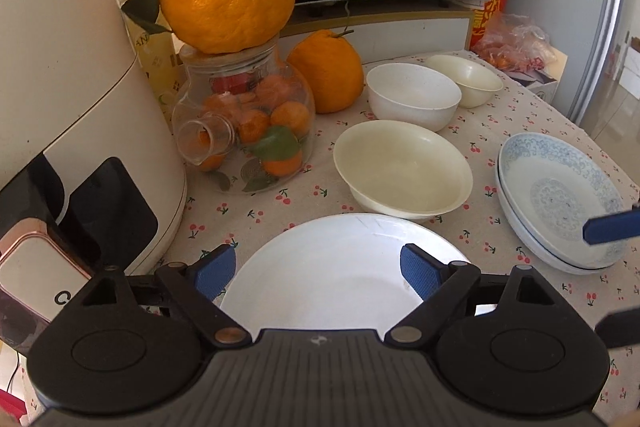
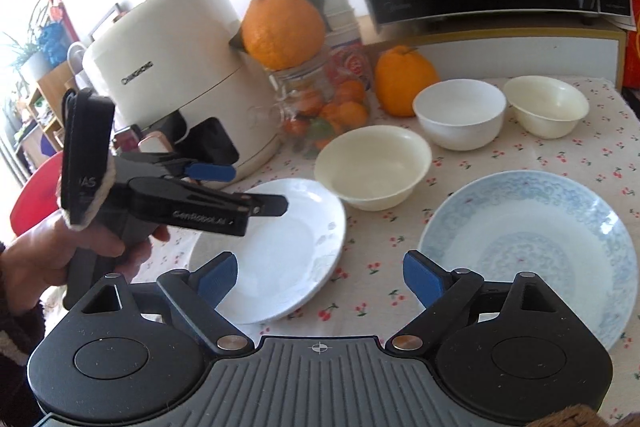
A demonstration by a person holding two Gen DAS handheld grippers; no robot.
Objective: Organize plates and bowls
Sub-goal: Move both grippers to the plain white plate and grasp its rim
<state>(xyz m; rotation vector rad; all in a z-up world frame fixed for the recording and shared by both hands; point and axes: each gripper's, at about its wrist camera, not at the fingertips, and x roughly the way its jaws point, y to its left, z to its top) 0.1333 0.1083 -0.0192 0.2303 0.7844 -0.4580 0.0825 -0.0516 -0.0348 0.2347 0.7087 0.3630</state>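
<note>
White plate (image 1: 336, 267) lies directly ahead of left gripper (image 1: 318, 273), near table's front edge; left nearer. Both grippers' fingers apart, empty; right gripper (image 2: 320, 279) between plate and patterned plates (image 2: 528, 247).

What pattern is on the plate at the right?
Pale blue swirl pattern on white, on the patterned plate; clearest in the right wrist view.

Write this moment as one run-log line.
left gripper: open, empty | right gripper: open, empty | plain white round plate: on table | blue-patterned plates: stacked
</note>
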